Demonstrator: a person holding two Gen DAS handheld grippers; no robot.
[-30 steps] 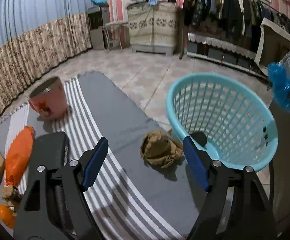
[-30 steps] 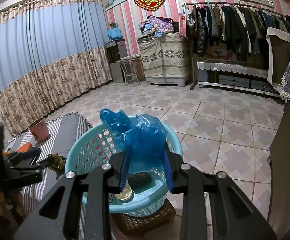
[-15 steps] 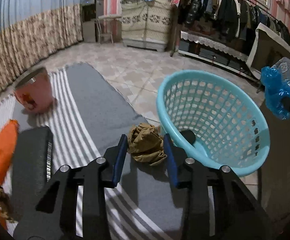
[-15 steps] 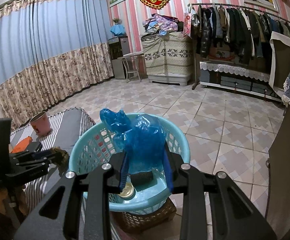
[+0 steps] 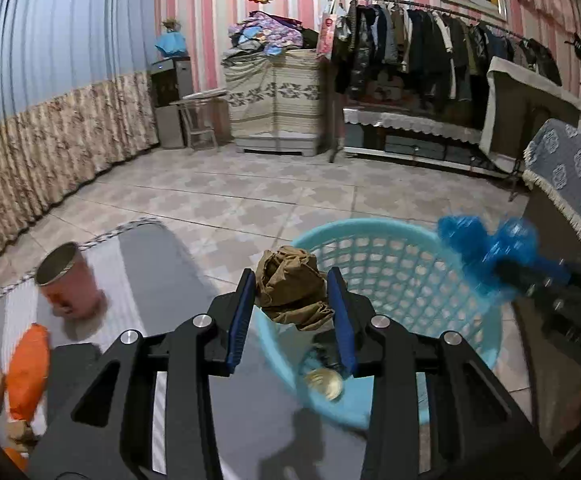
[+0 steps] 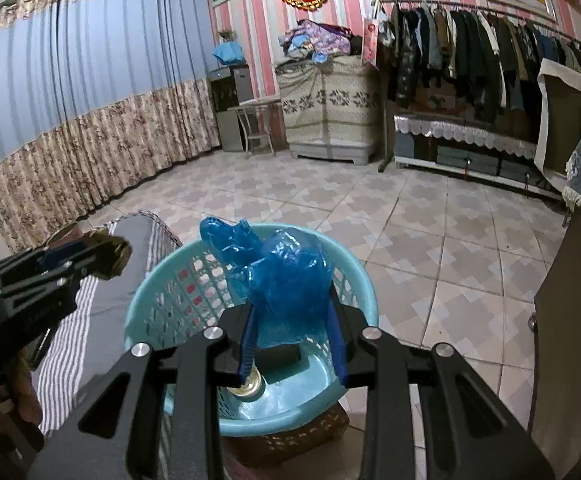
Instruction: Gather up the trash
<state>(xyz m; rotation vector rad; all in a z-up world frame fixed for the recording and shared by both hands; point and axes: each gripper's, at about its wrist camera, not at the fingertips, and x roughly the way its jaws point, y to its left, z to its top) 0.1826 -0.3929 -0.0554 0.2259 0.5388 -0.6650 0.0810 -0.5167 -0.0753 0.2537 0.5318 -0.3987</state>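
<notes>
Two pieces of trash are now in my grip at once. A second ago my left tool (image 5: 291,312) stood wide around the brown crumpled wad (image 5: 292,285) on the grey striped desk (image 5: 162,264) beside the turquoise basket (image 5: 410,240); now it has closed on the wad and lifted it up to the basket's near rim. I judge that pickup done, with only the release left. The wad looks like soft, creased brown paper, bulging out above and below the blue pads. My right tool (image 6: 293,344) still clamps the crinkled blue plastic bag (image 6: 286,276) over the basket, where a brass-coloured lid (image 6: 246,388) lies on the bottom. A pink cup (image 5: 68,280) and an orange wrapper (image 5: 28,368) remain on the desk, well left of the basket.
</notes>
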